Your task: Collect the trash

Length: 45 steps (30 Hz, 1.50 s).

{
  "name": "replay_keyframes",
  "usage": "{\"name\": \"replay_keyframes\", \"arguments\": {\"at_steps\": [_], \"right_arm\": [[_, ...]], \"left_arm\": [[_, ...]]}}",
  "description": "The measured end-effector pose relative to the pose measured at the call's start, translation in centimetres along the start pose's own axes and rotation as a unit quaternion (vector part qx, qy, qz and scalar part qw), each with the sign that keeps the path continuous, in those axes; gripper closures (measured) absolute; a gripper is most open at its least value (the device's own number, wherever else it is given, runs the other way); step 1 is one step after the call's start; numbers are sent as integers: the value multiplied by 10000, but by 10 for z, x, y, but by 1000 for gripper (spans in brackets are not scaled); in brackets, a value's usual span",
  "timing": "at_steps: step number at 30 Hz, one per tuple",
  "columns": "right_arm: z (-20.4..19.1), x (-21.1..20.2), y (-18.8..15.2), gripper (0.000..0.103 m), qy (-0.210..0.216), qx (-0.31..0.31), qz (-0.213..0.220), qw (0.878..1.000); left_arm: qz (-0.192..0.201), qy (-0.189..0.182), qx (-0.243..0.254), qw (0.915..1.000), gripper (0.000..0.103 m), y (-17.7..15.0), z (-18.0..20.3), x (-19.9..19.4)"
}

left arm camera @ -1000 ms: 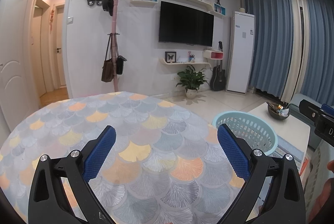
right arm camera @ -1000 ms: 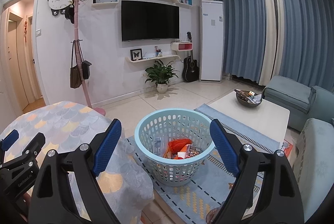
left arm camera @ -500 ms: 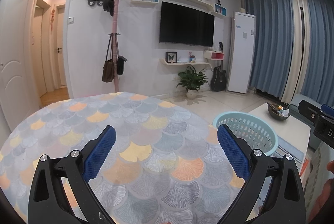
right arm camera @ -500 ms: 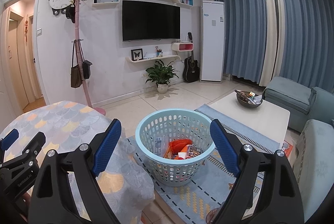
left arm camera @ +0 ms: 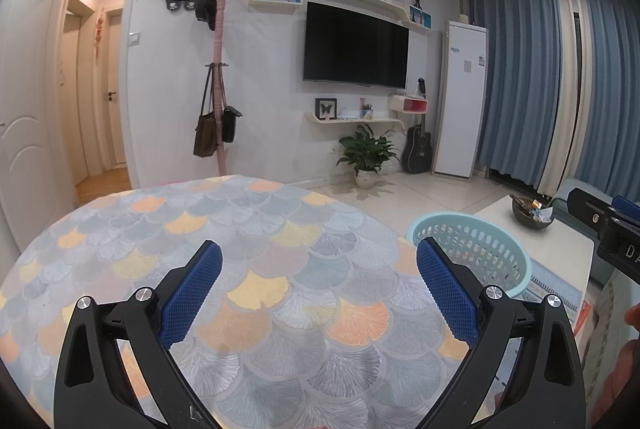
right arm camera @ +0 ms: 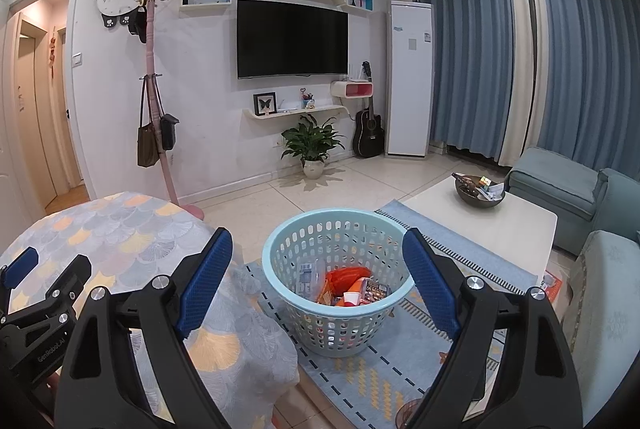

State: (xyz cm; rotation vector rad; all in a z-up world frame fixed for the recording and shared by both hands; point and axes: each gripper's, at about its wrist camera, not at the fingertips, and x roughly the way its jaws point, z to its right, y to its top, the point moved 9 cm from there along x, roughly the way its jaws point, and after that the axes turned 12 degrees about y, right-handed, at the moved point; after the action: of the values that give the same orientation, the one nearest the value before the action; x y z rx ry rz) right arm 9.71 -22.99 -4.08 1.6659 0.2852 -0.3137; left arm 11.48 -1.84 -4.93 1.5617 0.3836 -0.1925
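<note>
A light blue plastic basket stands on the rug beside the round table, holding several pieces of trash: orange wrappers, a small box, a cup. My right gripper hangs open above and in front of the basket, with nothing between its blue pads. My left gripper is open over the round table, whose scale-patterned cloth carries no object in view. The basket's rim shows past the table's right edge in the left wrist view. Part of the left gripper appears at the lower left of the right wrist view.
A white coffee table with a dark bowl stands right of the basket, blue sofas beyond it. A pink coat stand, a potted plant and a guitar line the far wall. Tiled floor lies between.
</note>
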Motion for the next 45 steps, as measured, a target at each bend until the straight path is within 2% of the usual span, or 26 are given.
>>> {"name": "replay_keyframes", "arguments": {"at_steps": [45], "right_arm": [[7, 6, -6, 20, 9, -36, -90, 10000]], "left_arm": [[-8, -34, 13, 10000, 8, 0, 2, -1]]}}
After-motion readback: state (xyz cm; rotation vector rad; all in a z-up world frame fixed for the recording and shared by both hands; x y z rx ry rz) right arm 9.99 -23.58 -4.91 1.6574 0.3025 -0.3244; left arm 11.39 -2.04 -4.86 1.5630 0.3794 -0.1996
